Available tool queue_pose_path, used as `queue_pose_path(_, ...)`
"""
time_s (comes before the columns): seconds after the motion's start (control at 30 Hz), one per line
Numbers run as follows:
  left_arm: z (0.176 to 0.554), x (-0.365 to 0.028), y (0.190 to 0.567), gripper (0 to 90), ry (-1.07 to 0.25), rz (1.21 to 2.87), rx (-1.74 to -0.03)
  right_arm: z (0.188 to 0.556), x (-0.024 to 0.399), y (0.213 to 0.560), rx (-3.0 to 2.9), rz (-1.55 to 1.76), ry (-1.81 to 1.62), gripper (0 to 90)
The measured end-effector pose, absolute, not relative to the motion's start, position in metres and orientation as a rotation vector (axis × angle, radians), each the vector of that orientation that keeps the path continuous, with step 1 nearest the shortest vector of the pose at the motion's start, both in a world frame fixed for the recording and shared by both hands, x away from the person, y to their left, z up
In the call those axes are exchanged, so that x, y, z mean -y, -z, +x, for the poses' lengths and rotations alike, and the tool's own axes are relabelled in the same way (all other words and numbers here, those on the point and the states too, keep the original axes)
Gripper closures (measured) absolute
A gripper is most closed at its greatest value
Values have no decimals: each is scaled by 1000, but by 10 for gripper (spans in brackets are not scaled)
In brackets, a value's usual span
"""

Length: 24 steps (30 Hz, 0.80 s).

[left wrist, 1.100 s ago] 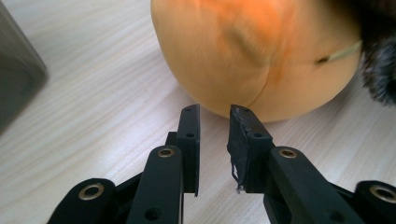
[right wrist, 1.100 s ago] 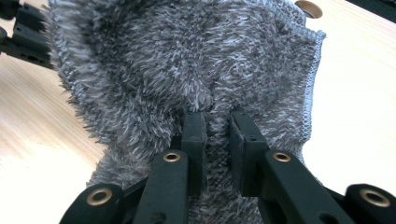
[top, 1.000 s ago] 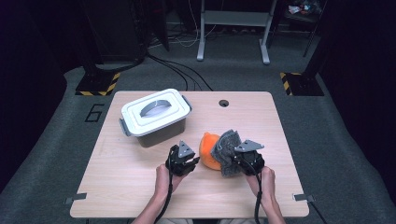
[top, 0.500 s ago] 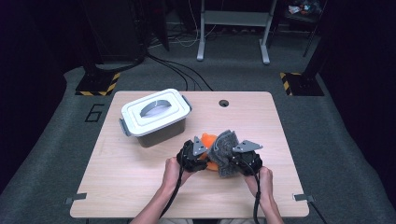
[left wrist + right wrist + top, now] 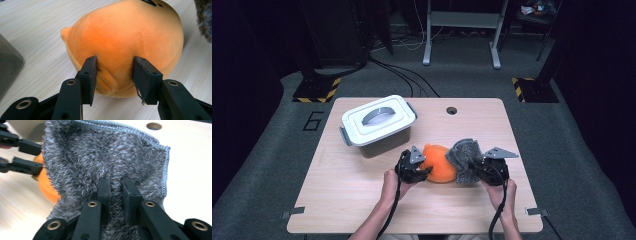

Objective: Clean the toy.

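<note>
- Left gripper point(image 5: 115, 77), frame centre in the high view, has just been opening; its jaws now press the orange plush point(image 5: 125, 42).
- Right gripper point(image 5: 115, 195) is clamped on the grey cloth point(image 5: 105, 157), right of the plush.
- Lidded box point(image 5: 379, 125) sits upper left, contents hidden.

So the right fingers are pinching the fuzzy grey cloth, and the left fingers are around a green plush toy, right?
Almost. The right fingers do pinch the fuzzy grey cloth, but the plush toy is orange, not green. The left gripper view shows the left fingers on either side of it.
</note>
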<state>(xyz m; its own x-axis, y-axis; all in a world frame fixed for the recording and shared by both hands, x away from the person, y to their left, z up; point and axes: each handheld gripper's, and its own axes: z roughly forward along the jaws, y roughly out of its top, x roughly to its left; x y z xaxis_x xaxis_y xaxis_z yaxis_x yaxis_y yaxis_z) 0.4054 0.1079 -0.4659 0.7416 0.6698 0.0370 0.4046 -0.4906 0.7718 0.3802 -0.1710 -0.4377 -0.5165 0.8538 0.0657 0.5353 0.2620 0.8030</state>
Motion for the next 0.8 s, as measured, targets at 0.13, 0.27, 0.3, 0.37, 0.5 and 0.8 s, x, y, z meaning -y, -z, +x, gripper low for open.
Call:
queue_pose_path(0.13, 407, -110, 468, 552, -425, 2154, -818, 383, 156, 446, -2209, 1230, -1116, 780)
queue_pose_path(0.27, 408, -110, 470, 556, -414, 2143, -823, 386, 148, 454, -2230, 1219, -1065, 782)
queue_pose_path(0.3, 408, -110, 470, 558, -411, 2144, -825, 388, 147, 456, -2227, 1225, -1054, 783)
queue_pose_path(0.37, 409, -108, 470, 558, -413, 2141, -820, 390, 146, 460, -2224, 1240, -1030, 785)
queue_pose_path(0.5, 408, -107, 469, 559, -409, 2141, -819, 394, 148, 468, -2228, 1262, -998, 791)
queue_pose_path(0.8, 408, -109, 469, 560, -417, 2154, -819, 405, 156, 488, -2242, 1332, -861, 816)
